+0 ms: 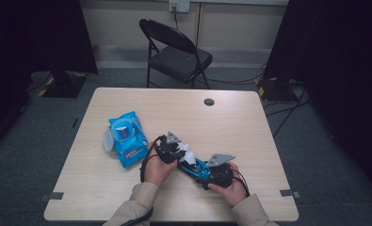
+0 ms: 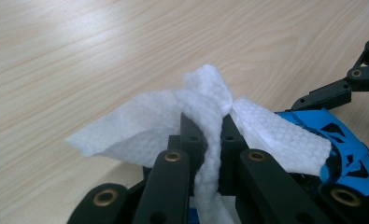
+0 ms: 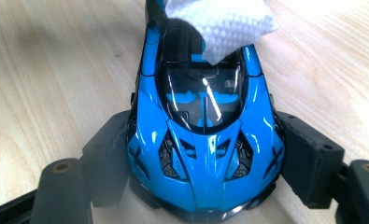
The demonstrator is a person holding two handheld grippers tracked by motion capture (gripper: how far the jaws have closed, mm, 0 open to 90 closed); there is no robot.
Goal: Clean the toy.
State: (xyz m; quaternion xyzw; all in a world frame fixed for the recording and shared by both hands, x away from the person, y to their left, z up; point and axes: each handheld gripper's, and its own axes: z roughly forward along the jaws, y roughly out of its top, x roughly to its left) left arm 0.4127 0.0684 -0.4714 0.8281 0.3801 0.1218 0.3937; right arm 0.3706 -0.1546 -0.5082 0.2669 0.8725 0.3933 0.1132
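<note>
Right gripper view shows your right gripper [image 3: 205,163] jaws clamping the blue toy car [image 3: 205,140]; your left gripper [image 2: 205,135] jaws pinch the white wipe [image 2: 149,121] on it.

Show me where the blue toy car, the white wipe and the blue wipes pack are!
blue toy car [image 3: 205,140], right gripper view, on its blue body behind the dark window.
white wipe [image 2: 145,121], left gripper view, on the spread-out sheet left of the pinch.
blue wipes pack [image 1: 129,143], high view, on the pack's middle.

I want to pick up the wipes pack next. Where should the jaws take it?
Grip the wipes pack across its narrower width, coming from above: it lies flat on the table, and its open lid sticks out on its left.
</note>
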